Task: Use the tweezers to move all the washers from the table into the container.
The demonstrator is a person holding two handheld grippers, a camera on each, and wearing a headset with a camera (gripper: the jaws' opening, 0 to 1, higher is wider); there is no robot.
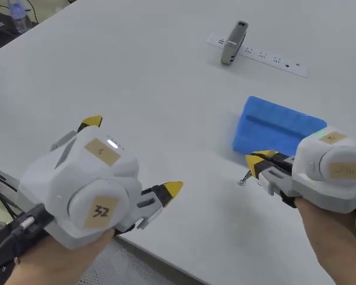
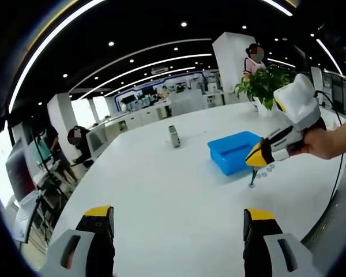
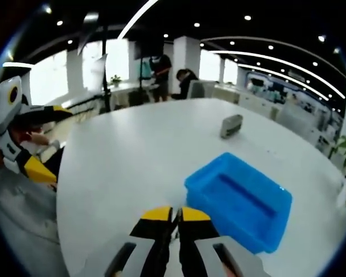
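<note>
My right gripper (image 1: 258,161) is shut on metal tweezers (image 1: 247,174), which point down to the white table (image 1: 166,89) just in front of the blue container (image 1: 279,127). In the left gripper view the tweezers (image 2: 253,178) touch the table beside a few small washers (image 2: 269,169), near the container's (image 2: 233,151) corner. The right gripper view has its jaws (image 3: 176,214) closed together, with the open blue container (image 3: 242,199) just ahead. My left gripper (image 1: 132,155) hovers open over the near left of the table, holding nothing.
A white power strip (image 1: 261,54) lies at the far side with a grey device (image 1: 233,43) standing on it. The table's near edge runs under both hands. People and desks stand in the room beyond the table.
</note>
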